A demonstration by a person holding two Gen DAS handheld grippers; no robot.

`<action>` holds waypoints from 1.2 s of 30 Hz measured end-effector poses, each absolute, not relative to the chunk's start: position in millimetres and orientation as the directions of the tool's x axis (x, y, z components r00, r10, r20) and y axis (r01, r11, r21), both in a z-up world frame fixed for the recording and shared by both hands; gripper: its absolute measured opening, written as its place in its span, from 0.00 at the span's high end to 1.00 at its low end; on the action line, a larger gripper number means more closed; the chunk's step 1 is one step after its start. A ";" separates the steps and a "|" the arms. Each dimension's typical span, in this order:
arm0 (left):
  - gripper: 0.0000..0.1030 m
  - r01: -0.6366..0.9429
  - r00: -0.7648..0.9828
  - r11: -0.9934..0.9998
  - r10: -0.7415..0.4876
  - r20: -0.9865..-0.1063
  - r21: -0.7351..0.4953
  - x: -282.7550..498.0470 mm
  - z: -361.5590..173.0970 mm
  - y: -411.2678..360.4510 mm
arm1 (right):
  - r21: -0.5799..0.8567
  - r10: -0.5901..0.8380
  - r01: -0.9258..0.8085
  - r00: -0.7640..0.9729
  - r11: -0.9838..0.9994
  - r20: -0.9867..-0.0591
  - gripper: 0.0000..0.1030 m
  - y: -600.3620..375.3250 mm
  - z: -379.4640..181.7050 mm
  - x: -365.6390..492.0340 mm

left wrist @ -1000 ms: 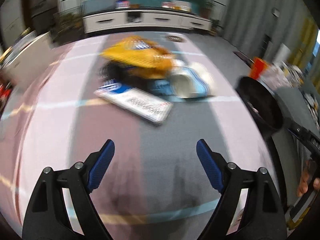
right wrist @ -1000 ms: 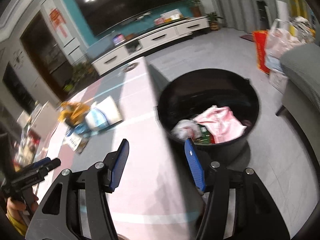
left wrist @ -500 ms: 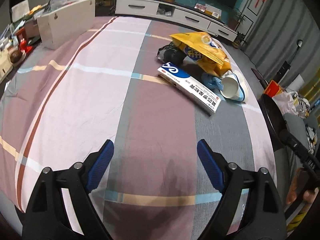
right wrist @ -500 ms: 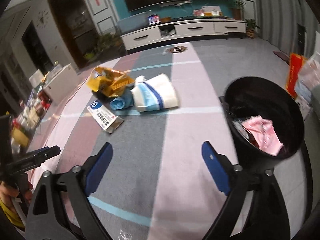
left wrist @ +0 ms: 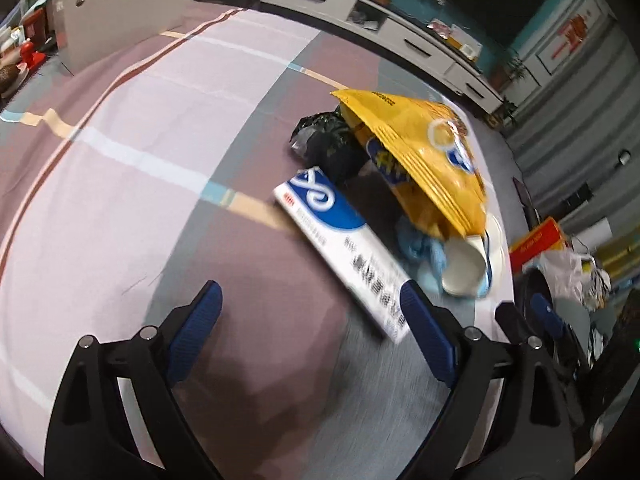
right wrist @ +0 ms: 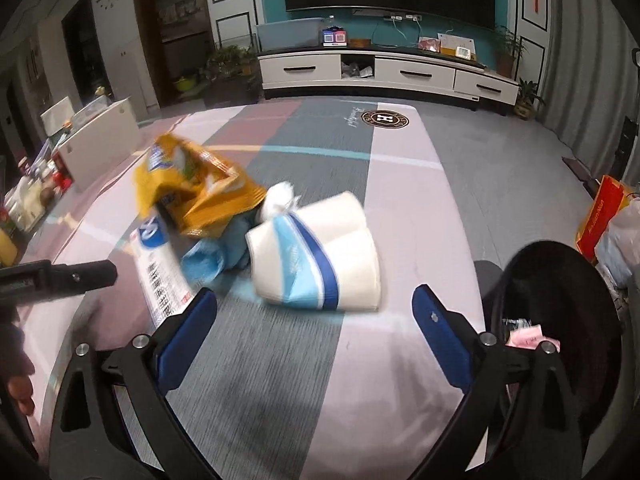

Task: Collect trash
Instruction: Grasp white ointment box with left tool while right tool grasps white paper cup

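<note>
A pile of trash lies on the striped tablecloth [left wrist: 140, 208]: a yellow snack bag [left wrist: 420, 160] [right wrist: 192, 192], a blue-and-white box [left wrist: 344, 252] [right wrist: 160, 276], a black crumpled bag [left wrist: 324, 140], a blue wrapper [right wrist: 212, 260] and a white pack with a blue band [right wrist: 316, 252] [left wrist: 468, 268]. My left gripper [left wrist: 310, 296] hovers just short of the box, its jaws opening and empty. My right gripper [right wrist: 316, 296] faces the white pack, jaws opening, nothing between them. A black bin [right wrist: 560, 312] stands off the table's right edge with pink trash [right wrist: 526, 338] inside.
A white TV cabinet [right wrist: 380, 72] runs along the far wall. A white board [left wrist: 120, 12] and clutter stand at the table's left. A red bag [right wrist: 600, 220] and a plastic bag [right wrist: 624, 240] sit on the floor behind the bin.
The right gripper swung left from over the bin to face the pile, its jaws spreading wide. The left gripper moved closer to the box and rolled.
</note>
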State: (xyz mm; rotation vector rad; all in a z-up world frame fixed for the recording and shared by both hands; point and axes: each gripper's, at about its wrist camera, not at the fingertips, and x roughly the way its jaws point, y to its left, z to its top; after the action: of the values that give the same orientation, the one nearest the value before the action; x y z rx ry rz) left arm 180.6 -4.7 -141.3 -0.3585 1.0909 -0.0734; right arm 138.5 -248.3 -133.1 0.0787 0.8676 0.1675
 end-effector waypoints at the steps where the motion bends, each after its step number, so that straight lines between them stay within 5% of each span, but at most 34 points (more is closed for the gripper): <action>1: 0.12 -0.128 0.463 0.940 -0.224 -0.858 -0.315 185.2 -142.7 -7.4 | 0.132 0.175 -0.114 0.635 0.985 -0.752 0.04 -248.8 -134.7 142.5; 9: 0.12 -0.235 0.428 0.948 -0.098 -0.899 -0.216 213.5 -158.4 -18.2 | 0.122 0.188 -0.148 0.615 0.981 -0.766 0.04 -249.7 -149.8 165.4; 22: 0.12 -0.200 0.437 0.970 -0.036 -0.899 -0.136 221.5 -163.3 -36.5 | 0.096 0.187 -0.182 0.596 0.979 -0.781 0.04 -242.2 -160.0 184.2; 25: 0.28 -0.164 0.447 0.982 -0.011 -0.894 -0.094 218.9 -162.8 -42.5 | 0.109 0.197 -0.181 0.599 0.978 -0.776 0.04 -243.1 -161.3 181.8; 28: 0.48 -0.115 0.461 0.989 -0.034 -0.887 -0.098 209.0 -159.2 -44.5 | 0.152 0.233 -0.185 0.578 0.971 -0.782 0.19 -246.3 -165.2 177.6; 36: 0.56 0.006 0.483 0.993 -0.109 -0.869 -0.122 173.5 -156.4 -35.8 | 0.162 0.242 -0.185 0.604 0.969 -0.760 0.20 -246.3 -160.7 154.8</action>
State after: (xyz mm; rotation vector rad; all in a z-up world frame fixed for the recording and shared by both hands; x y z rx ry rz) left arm 173.5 -35.8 -156.4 -0.1071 1.0655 -0.0704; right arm 154.8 -246.3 -160.6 0.0691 0.8891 0.2470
